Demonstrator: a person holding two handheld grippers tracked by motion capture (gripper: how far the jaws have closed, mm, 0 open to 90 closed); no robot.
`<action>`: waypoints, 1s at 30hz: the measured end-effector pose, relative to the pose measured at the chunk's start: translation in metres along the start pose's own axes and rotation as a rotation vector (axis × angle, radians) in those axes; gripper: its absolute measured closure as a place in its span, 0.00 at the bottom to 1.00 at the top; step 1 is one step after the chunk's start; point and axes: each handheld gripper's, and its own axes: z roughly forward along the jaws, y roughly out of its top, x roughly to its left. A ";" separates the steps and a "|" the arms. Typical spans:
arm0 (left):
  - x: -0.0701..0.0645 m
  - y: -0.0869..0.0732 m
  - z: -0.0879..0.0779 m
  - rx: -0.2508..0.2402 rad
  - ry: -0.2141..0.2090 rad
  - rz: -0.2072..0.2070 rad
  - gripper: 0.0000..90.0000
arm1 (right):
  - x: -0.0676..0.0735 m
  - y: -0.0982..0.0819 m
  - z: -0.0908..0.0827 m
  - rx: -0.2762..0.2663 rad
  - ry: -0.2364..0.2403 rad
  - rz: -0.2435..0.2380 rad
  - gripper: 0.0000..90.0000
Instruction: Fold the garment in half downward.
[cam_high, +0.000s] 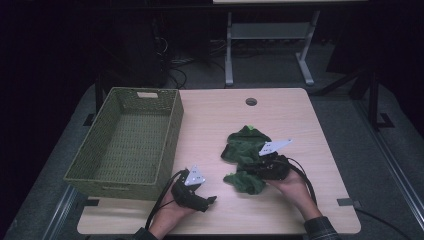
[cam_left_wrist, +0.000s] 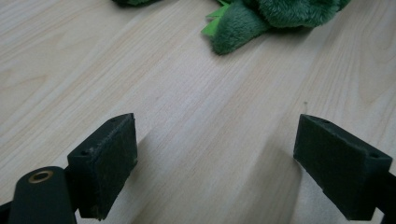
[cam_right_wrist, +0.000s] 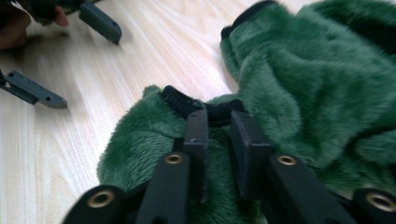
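Garment: green plush garment (cam_high: 247, 157) lies right of centre on the wooden table (cam_high: 215, 120).
Right gripper (cam_right_wrist: 218, 135): jaws narrow, a black ribbed cuff (cam_right_wrist: 187, 103) between them.
Left gripper (cam_left_wrist: 215, 163): jaws wide, nothing between, lower centre in the high view.
Basket: wicker basket (cam_high: 125, 140) at left.

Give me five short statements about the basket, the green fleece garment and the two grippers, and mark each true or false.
1. The woven olive-green basket holds nothing. True.
2. The fuzzy green fleece garment lies inside the basket. False: it lies on the light wooden table, to the basket's right.
3. The left gripper stands open over bare wood. True.
4. The right gripper hangs high above the garment. False: its narrowly parted jaws rest on the fleece at a black ribbed cuff.
5. The garment touches the basket. False: bare tabletop separates them.
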 end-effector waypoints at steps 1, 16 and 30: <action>0.000 0.001 0.001 0.000 -0.006 0.005 0.14 | 0.000 0.000 -0.002 -0.009 0.002 0.008 0.80; 0.003 0.024 0.003 -0.012 -0.030 0.059 0.15 | -0.011 0.005 -0.033 -0.087 -0.038 0.027 0.67; 0.020 0.062 0.001 -0.068 -0.038 0.063 0.15 | -0.025 0.009 -0.046 -0.110 -0.069 0.053 0.59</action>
